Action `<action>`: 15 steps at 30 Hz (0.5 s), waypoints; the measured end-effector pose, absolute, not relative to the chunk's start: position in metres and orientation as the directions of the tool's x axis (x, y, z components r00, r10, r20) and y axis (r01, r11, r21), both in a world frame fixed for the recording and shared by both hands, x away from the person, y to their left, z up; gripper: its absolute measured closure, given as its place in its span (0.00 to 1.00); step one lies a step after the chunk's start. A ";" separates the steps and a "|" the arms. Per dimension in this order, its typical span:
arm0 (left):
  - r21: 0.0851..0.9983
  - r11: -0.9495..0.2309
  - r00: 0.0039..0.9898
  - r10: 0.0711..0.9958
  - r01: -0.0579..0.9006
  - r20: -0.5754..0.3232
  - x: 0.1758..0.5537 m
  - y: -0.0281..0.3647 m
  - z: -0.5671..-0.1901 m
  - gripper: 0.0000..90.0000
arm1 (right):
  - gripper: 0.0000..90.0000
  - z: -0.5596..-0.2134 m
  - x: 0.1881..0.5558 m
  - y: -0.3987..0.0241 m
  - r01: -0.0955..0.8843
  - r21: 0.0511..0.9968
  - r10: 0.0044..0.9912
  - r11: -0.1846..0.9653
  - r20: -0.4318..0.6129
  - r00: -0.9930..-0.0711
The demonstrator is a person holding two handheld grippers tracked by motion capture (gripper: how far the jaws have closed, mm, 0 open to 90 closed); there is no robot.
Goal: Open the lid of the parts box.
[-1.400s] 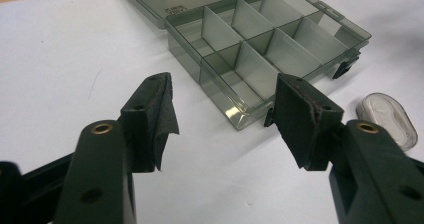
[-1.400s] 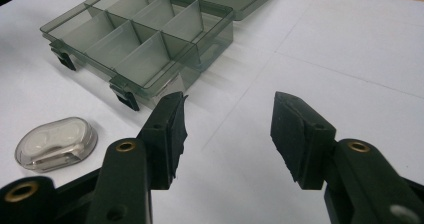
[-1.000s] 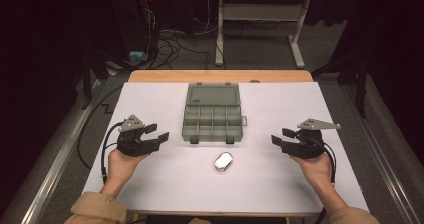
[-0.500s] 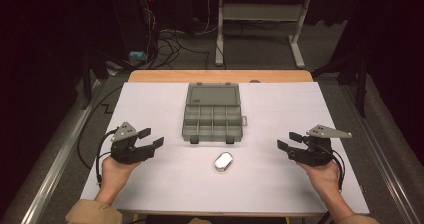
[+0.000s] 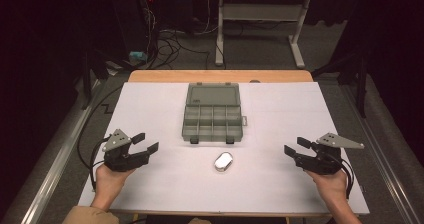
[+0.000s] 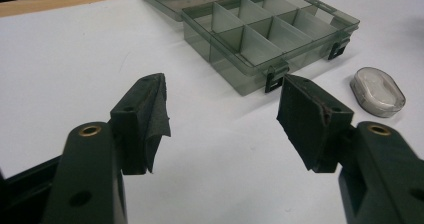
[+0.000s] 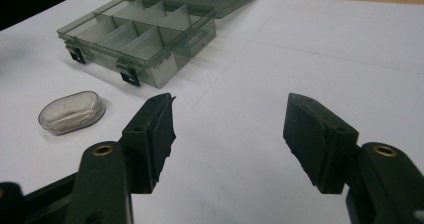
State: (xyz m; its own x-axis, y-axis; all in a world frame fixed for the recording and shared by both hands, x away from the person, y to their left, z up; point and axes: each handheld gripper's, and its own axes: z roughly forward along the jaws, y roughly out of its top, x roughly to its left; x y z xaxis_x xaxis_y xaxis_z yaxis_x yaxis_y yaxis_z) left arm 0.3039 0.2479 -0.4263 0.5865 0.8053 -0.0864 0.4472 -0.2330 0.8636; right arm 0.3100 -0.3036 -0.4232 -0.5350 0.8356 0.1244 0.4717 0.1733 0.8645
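Both grippers, left [image 5: 145, 143] and right [image 5: 295, 147], had just been opening, nothing between their jaws, low in the high view; the oval case [image 5: 223, 161] lay centre on the counter [image 5: 300, 109], below the open, empty organizer box [image 5: 212, 119]. Left gripper view: case [image 6: 377, 91] right. Right gripper view: case [image 7: 71, 112] left.

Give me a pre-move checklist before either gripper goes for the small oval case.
1. Left gripper open, nothing between the jaws: ok.
2. Right gripper open, nothing between the jaws: ok.
3. Oval case lying free on the white table cover, apart from both grippers: ok.
4. Organizer box lid open, laid back flat: ok.
5. Compartments look empty: ok.
6. What is inside the oval case: cannot tell.
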 end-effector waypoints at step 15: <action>0.873 -0.201 0.564 0.820 0.444 -0.098 0.293 0.262 -0.432 0.40 | 0.38 -0.429 0.295 -0.318 0.446 0.884 0.849 0.138 0.127 -0.513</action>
